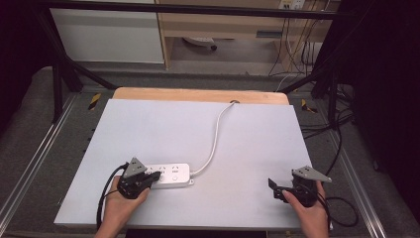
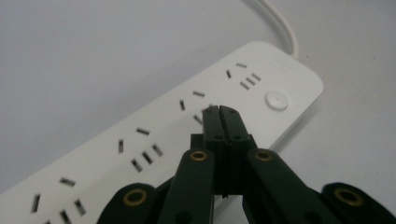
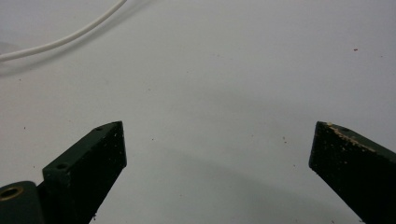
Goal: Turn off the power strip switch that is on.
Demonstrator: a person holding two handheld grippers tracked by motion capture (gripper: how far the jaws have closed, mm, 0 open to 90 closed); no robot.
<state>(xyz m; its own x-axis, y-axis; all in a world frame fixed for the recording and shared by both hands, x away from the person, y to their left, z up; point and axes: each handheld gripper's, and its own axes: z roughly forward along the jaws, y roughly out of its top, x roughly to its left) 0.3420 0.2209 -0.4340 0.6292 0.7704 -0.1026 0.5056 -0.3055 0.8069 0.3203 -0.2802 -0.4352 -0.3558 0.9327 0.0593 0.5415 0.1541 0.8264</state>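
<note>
Resting closed, the left tool [image 2: 219, 108] touches the white power strip [image 2: 154, 135].

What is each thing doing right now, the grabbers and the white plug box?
left gripper: shut, tips over the power strip's sockets, holding nothing.
right gripper: open, empty, over bare table.
power strip: flat on the table, sockets empty.
white cord: attached to the strip, running to the table's far edge.

White power strip [image 1: 168, 174], white cord [image 1: 216, 134], pale grey table [image 1: 163, 124], black tools
</note>
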